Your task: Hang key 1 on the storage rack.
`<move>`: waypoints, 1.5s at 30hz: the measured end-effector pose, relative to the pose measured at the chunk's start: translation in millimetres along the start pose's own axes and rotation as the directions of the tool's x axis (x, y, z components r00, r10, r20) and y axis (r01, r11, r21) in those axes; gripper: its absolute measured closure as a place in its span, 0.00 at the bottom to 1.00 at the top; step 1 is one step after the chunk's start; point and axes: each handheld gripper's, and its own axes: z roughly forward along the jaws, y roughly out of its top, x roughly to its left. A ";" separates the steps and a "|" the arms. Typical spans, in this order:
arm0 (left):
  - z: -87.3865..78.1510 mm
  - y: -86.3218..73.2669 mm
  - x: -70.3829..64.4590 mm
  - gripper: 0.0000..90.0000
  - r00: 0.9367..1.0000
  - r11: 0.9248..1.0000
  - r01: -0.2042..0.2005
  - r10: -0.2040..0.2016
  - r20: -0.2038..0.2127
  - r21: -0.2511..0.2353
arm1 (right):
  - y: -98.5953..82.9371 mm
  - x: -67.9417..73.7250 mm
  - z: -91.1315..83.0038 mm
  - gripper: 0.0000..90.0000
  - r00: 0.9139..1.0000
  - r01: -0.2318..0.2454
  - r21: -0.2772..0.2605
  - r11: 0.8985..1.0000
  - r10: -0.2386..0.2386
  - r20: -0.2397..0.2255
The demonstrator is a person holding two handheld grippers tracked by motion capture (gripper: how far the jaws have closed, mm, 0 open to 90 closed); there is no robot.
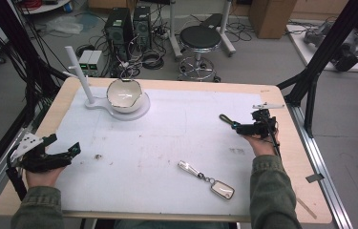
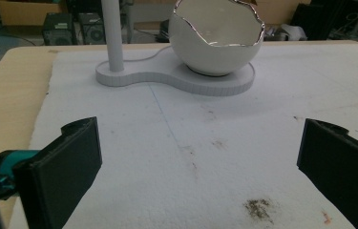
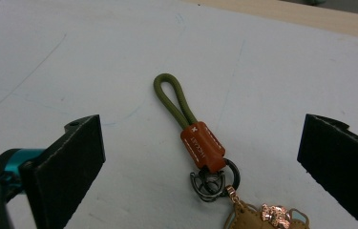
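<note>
A: Keychain (image 3: 193, 138) with the olive loop lies flat on the white mat (image 1: 176, 143), toward the table's right edge, at about three o'clock from the mat's middle. What's at the far left?

B: Left gripper (image 1: 64, 151), jaws spread wide and holding nothing, near the table's left edge at eight o'clock. Bare mat runs ahead of it to the white stand (image 2: 176, 78) and its eggshell bowl (image 2: 217, 36) at eleven o'clock.

A: And the right gripper (image 1: 237, 127)?

B: Jaws wide apart, one on either side of the olive keychain, not touching it. A second keychain (image 1: 205, 179) lies at five o'clock, well apart, with open mat all around it.
</note>
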 end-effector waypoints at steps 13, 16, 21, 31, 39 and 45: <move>0.0 -0.1 0.7 0.02 1.000 1.000 0.004 -0.004 0.004 -0.002 | 2.7 -21.6 27.9 0.14 0.999 -0.044 0.096 0.994 0.047 -0.028; -0.4 -0.2 0.9 0.02 1.000 1.000 0.004 -0.004 0.005 -0.002 | 0.5 -20.7 34.3 0.21 0.999 -0.010 0.127 0.992 0.015 -0.039; -1.1 -0.5 1.0 0.02 1.000 1.000 0.003 -0.003 0.002 0.001 | -2.8 -25.2 40.3 0.29 1.000 -0.014 0.152 0.988 0.017 -0.017; -0.1 -0.8 0.7 0.02 1.000 1.000 0.002 -0.003 0.006 0.010 | -1.7 -22.8 47.9 0.53 0.999 0.037 0.189 0.981 -0.030 -0.043; -1.5 -1.5 1.8 0.02 1.000 1.000 0.003 -0.003 -0.005 0.018 | -1.3 -13.0 49.9 0.83 0.995 0.095 0.206 0.974 -0.084 -0.061; -1.5 -1.7 1.8 0.02 1.000 1.000 0.008 -0.008 0.000 0.017 | 2.5 -9.5 43.4 0.85 0.996 0.066 0.172 0.983 -0.055 -0.064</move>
